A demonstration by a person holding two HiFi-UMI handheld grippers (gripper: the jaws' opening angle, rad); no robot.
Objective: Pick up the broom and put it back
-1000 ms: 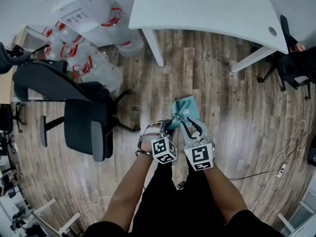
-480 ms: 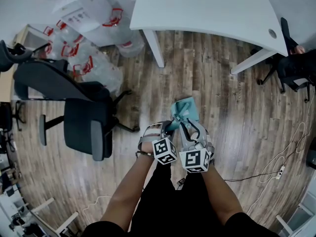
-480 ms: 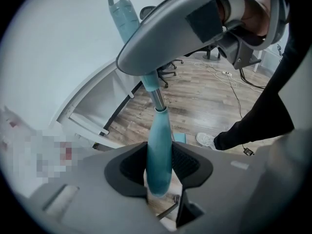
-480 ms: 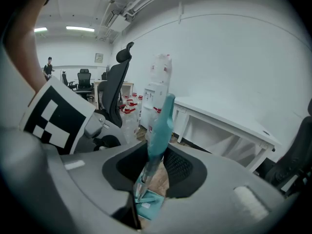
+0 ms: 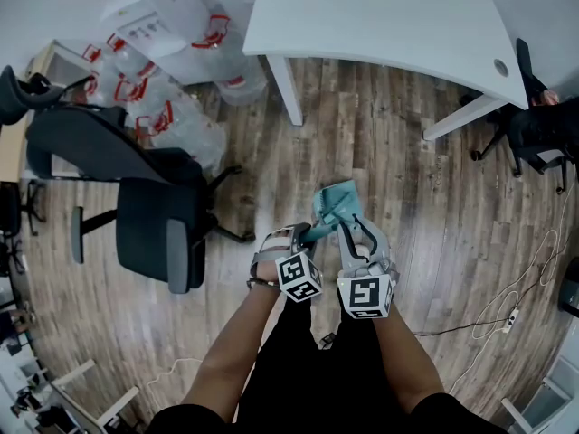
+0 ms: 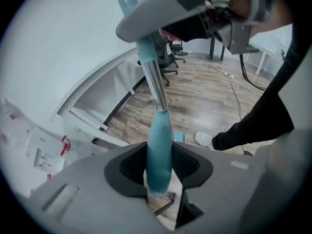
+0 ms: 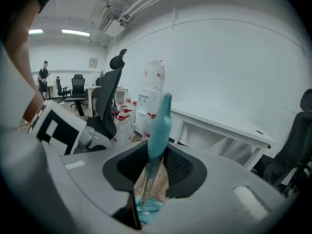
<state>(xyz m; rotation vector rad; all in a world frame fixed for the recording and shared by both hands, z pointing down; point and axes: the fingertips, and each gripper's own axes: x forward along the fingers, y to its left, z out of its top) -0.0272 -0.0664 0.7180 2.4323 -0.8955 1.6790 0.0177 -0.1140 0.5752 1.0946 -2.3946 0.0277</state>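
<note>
You stood over a wooden floor (image 5: 434, 197), with a white table (image 5: 380, 12) along the far side. A black office chair (image 5: 149, 215) sat to your left. Beyond it, a heap of clear plastic containers (image 5: 172, 116) with red markings lay against the wall.

The broom (image 5: 335, 202) was straight in front of you, its teal head down by the floorboards and its handle running back toward your hands. Whether the head actually touched the floor, the head view did not make clear.

Your left gripper (image 5: 306, 235) was clamped on the thick teal grip (image 6: 158, 155) of the handle, a pad on either side of it. A metal shaft (image 6: 157, 87) ran on from there to your other tool.

Your right gripper (image 5: 351, 233) sat just beside the left one. Its jaws were closed round the handle (image 7: 157, 130) where the teal sleeve narrows, with the broom head showing below them.

A thin cable (image 5: 534, 269) trailed across the floor, well off to your right.
</note>
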